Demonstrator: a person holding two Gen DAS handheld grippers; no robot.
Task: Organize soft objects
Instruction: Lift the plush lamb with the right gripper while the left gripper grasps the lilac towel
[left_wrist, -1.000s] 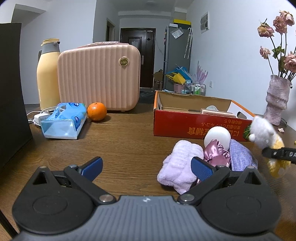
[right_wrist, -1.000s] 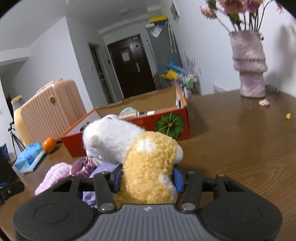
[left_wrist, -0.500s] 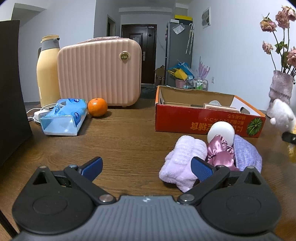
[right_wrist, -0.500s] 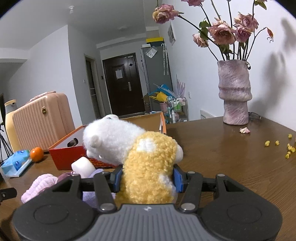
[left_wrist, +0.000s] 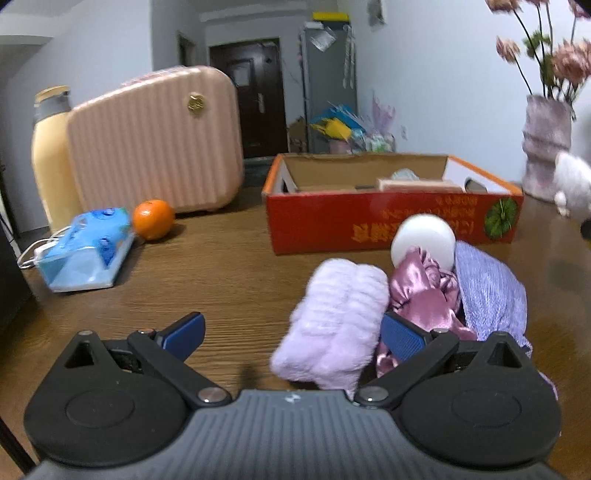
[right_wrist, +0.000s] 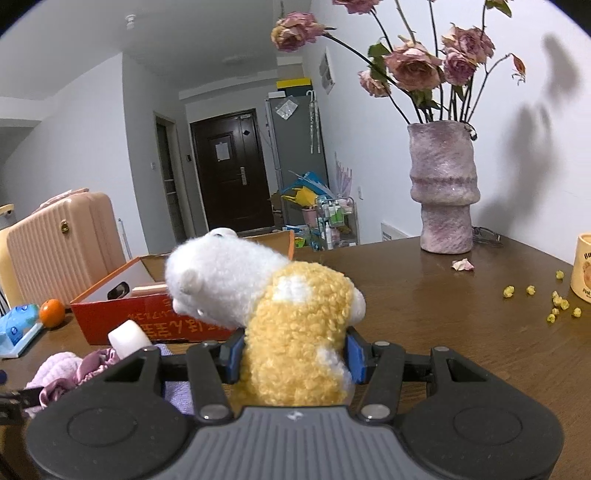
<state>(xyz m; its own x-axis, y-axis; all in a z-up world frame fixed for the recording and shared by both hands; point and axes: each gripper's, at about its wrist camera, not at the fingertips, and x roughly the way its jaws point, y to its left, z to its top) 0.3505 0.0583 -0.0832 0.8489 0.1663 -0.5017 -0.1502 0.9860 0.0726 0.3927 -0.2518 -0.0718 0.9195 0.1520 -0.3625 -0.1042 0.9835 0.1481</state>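
1. Counter (left_wrist: 229, 266): wooden surface carrying all items; the soft goods sit bunched together in front of the box, apparently staged for sorting.
2. Red cardboard box (left_wrist: 388, 221): open-topped, standing just behind the soft pile; judged the likely collection point, already holding some items.
3. Plush toy (right_wrist: 280, 314), white and yellow: lifted clear of the counter, to the right of the pile, pinched at its yellow body by the right hand-held gripper (right_wrist: 293, 354), both pads pressing into the fleece.
4. Lilac fluffy cloth (left_wrist: 332, 321): lying on the counter beside a pink satin scrunchie (left_wrist: 421, 291) and a purple knit piece (left_wrist: 491, 295).
5. Left hand-held gripper (left_wrist: 291, 332): fingers spread wide and empty, with the lilac cloth partly between them, likely the next pick.
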